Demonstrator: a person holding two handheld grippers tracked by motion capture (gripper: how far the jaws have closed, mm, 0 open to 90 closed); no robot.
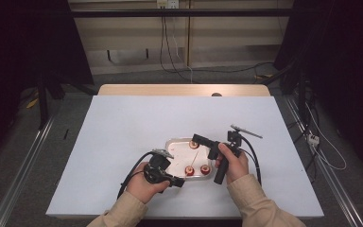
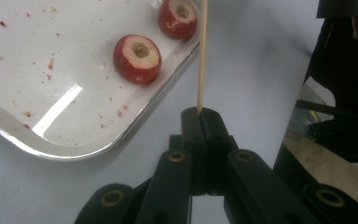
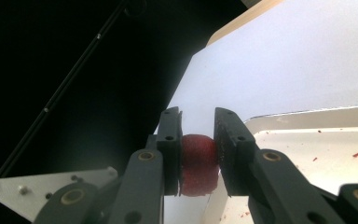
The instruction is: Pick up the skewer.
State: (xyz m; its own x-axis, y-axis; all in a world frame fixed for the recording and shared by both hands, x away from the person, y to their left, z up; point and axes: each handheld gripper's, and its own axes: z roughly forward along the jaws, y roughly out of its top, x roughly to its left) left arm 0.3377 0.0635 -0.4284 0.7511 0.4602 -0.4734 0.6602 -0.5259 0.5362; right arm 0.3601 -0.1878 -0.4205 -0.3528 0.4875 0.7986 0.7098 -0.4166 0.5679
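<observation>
the wooden skewer [image 1: 196,157] lies as a thin pale line in the lower middle of the high view, running from the left gripper [image 1: 178,182] up over the metal tray [image 1: 176,143] toward the right gripper [image 1: 198,138]. the tray sits on the white table [image 1: 123,127], just below the centre of the frame. the right gripper, held by the hand at the lower right, pinches one cored red fruit [image 1: 194,144] at the tray's upper edge. two more cored fruits [image 1: 189,170] rest near the tray's lower edge, close beside the skewer. the left gripper, in the hand at the lower left, sits at the tray's lower rim.

in the left gripper view the left gripper [image 2: 200,113], in the lower middle, has its jaws pressed together on the skewer [image 2: 202,56], which stands straight up to the top edge of the frame. the tray [image 2: 74,151] fills the upper left, speckled with red bits, and the two cored fruits [image 2: 137,59] lie at its right rim, one above the other, just left of the skewer.

in the right gripper view the right gripper [image 3: 198,122] clamps the red fruit [image 3: 197,163] between its pads in the lower middle of the frame. the tray [image 3: 307,116] reaches off to the right, with the white table [image 3: 284,60] above it.
</observation>
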